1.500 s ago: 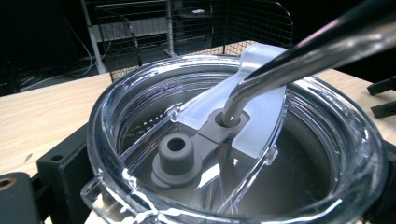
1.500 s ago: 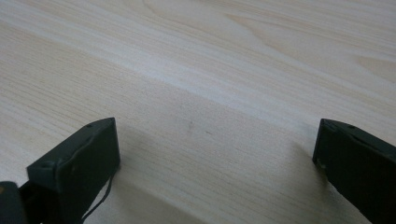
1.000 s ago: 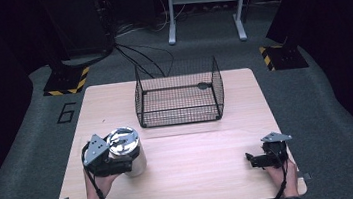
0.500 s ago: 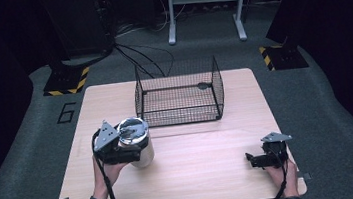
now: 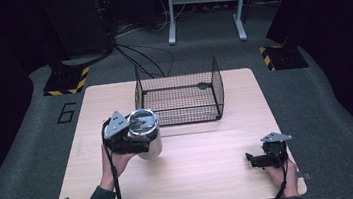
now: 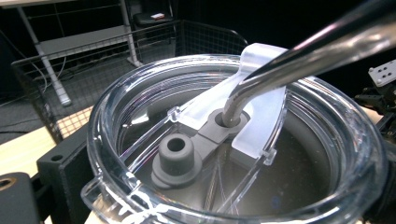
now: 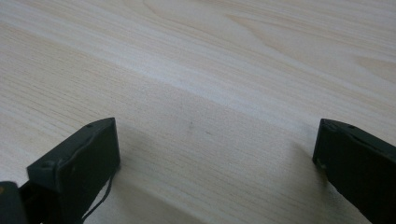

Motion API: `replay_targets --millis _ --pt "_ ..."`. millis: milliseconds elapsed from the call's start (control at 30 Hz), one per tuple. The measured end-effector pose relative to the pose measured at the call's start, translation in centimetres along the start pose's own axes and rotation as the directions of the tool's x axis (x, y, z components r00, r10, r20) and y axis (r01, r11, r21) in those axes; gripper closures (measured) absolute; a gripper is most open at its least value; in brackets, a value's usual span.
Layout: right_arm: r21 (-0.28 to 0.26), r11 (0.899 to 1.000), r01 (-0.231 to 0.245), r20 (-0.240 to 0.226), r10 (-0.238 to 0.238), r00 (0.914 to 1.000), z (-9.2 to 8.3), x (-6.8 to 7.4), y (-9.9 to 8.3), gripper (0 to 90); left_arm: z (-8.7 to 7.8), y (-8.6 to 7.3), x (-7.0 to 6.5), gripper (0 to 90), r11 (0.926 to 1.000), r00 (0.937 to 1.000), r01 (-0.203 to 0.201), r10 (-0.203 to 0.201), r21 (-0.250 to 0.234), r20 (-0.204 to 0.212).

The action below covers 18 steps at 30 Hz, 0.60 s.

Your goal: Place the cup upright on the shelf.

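Note:
A steel tumbler (image 5: 147, 137) with a clear lid (image 6: 233, 140) is held in my left gripper (image 5: 134, 137), whose jaws are shut on its body. It hangs upright just in front of the near left corner of a black wire basket (image 5: 179, 95). A metal straw (image 6: 299, 56) passes through the lid's grey seal. Its grey stopper (image 6: 176, 149) sits beside the straw hole. My right gripper (image 5: 255, 160) rests on the wooden table (image 5: 208, 176) near the front right corner. Its jaws stand wide open over bare wood (image 7: 215, 154).
The basket stands open-topped at the table's back middle. Beyond the table, a metal stand (image 5: 204, 5) and cables (image 5: 134, 54) sit on the dark floor. A yellow-and-black striped base (image 5: 66, 79) lies at the back left, another (image 5: 280, 57) at the back right.
My left gripper has carried the tumbler to the right and away from the person, up to the basket's front. The right gripper has stayed where it was.

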State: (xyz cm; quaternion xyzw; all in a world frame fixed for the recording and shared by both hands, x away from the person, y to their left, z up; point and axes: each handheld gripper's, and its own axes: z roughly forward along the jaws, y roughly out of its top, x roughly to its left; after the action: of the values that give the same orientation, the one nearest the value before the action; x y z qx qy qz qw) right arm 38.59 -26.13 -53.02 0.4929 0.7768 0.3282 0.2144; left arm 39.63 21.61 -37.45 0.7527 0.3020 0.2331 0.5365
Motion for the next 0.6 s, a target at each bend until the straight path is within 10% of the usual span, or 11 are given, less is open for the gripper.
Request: replay_targets --millis 600 --pt "0.0 1.0 0.0 0.0 0.0 1.0 0.0 0.0 0.0 0.2 2.9 4.1 -0.1 3.8 0.9993 0.9971 0.006 -0.004 -0.038 0.076"
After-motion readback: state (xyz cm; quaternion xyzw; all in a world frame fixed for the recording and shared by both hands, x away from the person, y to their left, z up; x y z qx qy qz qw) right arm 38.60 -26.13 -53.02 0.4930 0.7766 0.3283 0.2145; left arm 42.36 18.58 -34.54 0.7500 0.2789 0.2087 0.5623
